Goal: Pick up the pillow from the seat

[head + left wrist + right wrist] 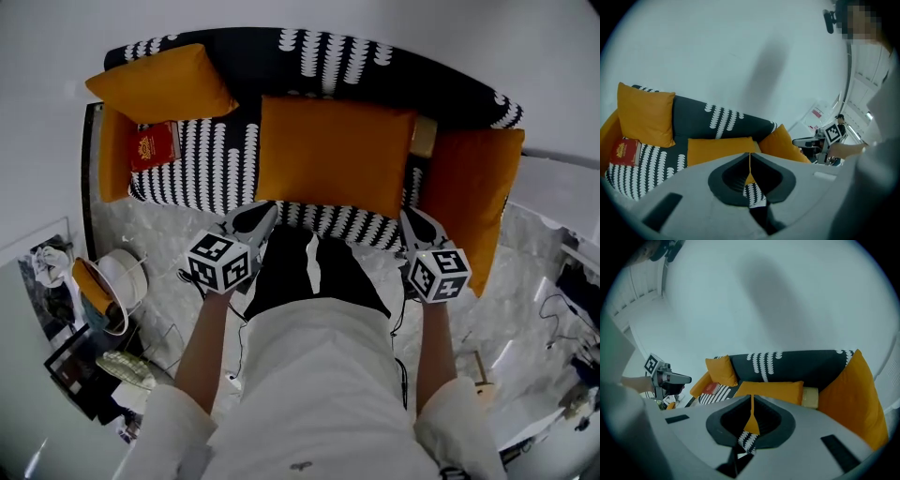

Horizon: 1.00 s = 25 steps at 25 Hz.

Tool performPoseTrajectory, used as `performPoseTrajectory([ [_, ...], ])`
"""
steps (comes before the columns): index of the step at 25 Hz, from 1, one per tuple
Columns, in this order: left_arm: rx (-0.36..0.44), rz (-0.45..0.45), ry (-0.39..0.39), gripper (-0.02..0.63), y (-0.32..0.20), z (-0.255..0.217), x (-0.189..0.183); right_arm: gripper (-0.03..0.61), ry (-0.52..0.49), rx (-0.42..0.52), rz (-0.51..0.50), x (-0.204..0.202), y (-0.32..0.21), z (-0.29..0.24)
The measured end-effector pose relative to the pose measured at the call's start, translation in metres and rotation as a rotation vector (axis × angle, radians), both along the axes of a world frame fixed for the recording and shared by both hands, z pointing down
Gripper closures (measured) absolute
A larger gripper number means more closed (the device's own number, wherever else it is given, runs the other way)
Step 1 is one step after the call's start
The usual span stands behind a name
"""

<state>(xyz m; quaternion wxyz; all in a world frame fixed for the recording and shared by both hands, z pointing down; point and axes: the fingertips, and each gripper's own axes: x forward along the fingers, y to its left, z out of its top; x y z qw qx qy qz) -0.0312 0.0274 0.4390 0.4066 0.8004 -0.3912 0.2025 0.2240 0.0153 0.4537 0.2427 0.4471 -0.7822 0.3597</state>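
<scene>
Left claw [269,210] and right claw [409,216] are both pinched together on nothing, near the front corners of the plump, rectangular orange pillow [336,155], possibly touching it. It lies mid-seat on the black, white-patterned fabric sofa [202,155], before its curved backrest [253,56].

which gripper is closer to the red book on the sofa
Left. The left gripper is by the middle pillow's corner on the book's side; the right gripper is by its opposite corner.
</scene>
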Motion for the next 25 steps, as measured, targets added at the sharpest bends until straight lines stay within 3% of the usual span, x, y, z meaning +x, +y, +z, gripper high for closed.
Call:
performPoseTrajectory([
  [6, -0.07, -0.009, -0.022, 0.601, -0.02, 0.051, -0.022, 0.57, 0.01, -0.063, 0.031, -0.003, -0.007, 0.039],
  [8, -0.092, 0.002, -0.026, 0.59, -0.026, 0.068, -0.023, 0.532, 0.017, -0.09, 0.039, 0.001, -0.01, 0.056],
  [10, -0.117, 0.02, -0.027, 0.54, -0.032, 0.085, -0.023, 0.464, 0.031, -0.121, 0.034, 0.002, -0.012, 0.074],
  [11, -0.13, 0.027, -0.028, 0.495, -0.033, 0.093, -0.023, 0.45, 0.039, -0.134, 0.028, 0.001, -0.013, 0.083],
  [19, -0.212, 0.099, -0.058, 0.374, -0.042, 0.155, -0.019, 0.32, 0.052, -0.215, 0.03, 0.009, -0.024, 0.137],
  [25, -0.249, 0.113, -0.122, 0.235, -0.057, 0.189, -0.027, 0.244, 0.049, -0.251, 0.006, 0.011, -0.032, 0.166],
])
